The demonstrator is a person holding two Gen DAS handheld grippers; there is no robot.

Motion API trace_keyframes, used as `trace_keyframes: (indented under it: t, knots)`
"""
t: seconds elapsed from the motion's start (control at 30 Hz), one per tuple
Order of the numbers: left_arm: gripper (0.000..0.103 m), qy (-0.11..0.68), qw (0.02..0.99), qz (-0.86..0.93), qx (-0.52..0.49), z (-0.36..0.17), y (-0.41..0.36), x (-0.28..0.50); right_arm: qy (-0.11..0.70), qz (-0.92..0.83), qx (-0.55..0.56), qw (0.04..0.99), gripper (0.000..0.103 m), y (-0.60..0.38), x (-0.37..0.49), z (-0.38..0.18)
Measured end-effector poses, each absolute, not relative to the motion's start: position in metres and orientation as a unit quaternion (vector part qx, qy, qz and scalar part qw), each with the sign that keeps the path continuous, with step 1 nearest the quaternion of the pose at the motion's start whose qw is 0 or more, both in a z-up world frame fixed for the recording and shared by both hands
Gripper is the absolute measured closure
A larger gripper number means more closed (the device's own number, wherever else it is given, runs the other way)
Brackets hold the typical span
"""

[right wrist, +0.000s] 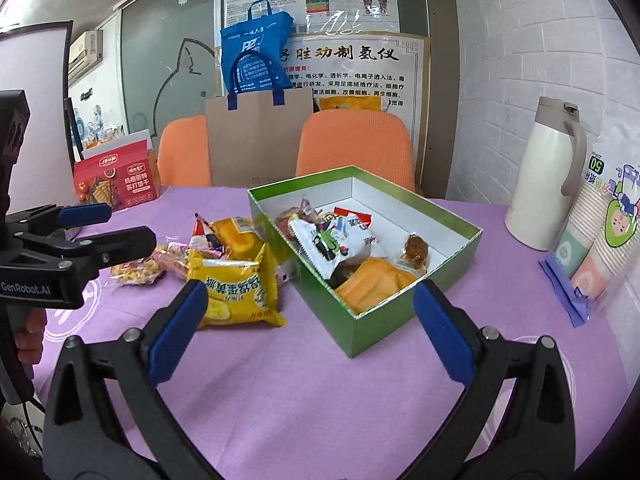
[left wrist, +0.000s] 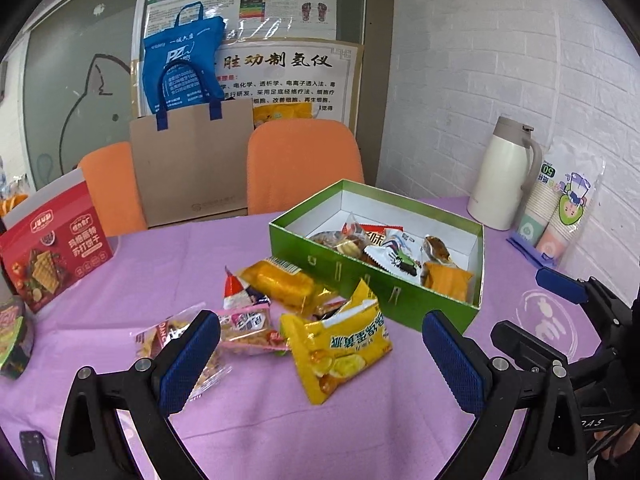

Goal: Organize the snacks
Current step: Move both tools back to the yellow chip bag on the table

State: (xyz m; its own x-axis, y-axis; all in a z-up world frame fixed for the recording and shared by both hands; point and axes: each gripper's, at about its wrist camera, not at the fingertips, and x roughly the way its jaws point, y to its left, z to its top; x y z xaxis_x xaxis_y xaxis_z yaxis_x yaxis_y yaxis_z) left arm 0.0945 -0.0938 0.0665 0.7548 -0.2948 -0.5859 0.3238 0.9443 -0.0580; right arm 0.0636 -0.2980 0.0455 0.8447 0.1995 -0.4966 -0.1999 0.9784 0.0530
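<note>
- Left wrist view: the left gripper (left wrist: 320,356) hangs over the purple worktop (left wrist: 260,420) with its jaws wide apart and nothing between them; bare cloth lies just below them.
- The loose snacks lie between the jaws and the green box (left wrist: 376,276): a yellow chip bag (left wrist: 340,352) nearest, a yellow cake packet (left wrist: 284,284) touching the box's near wall, and pink packets (left wrist: 244,328) partly hidden behind the left finger (left wrist: 188,360).
- The box is open, with several packets heaped inside; their labels are hard to read.
- A red cracker box (left wrist: 52,248) stands near the far left edge.
- Right wrist view: the right gripper (right wrist: 312,320) has its jaws apart and empty, straddling the box's near corner; open cloth fills the foreground.
- A thermos (right wrist: 544,180) and sleeved paper cups (right wrist: 600,232) crowd the right edge.
- The left gripper (right wrist: 92,224) is cut off at the left border.
</note>
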Motion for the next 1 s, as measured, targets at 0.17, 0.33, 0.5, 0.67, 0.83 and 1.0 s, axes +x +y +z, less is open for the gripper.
trace_keyframes:
  t: [0.17, 0.33, 0.5, 0.67, 0.83, 1.0]
  knots:
    - [0.0, 0.319, 0.935, -0.155, 0.012, 0.049, -0.068, 0.075, 0.285, 0.114, 0.0, 0.952, 0.001, -0.289, 0.056, 0.03]
    - [0.0, 0.348, 0.93, -0.119, -0.002, 0.017, -0.03, 0.058, 0.337, 0.137, -0.009, 0.931, 0.001, -0.274, 0.062, 0.005]
    - [0.0, 0.374, 0.918, -0.118, -0.054, -0.003, 0.0, 0.051, 0.366, 0.155, -0.014, 0.917, 0.001, -0.251, 0.078, -0.009]
    - [0.0, 0.365, 0.923, -0.105, -0.058, -0.004, 0.015, 0.045, 0.373, 0.158, -0.02, 0.914, 0.001, -0.225, 0.102, -0.005]
    - [0.0, 0.361, 0.925, -0.099, -0.065, -0.005, 0.028, 0.042, 0.371, 0.131, -0.035, 0.919, 0.001, -0.195, 0.134, -0.004]
    - [0.0, 0.365, 0.923, -0.101, -0.072, -0.011, 0.039, 0.042, 0.396, 0.086, -0.03, 0.913, 0.001, -0.185, 0.169, -0.022]
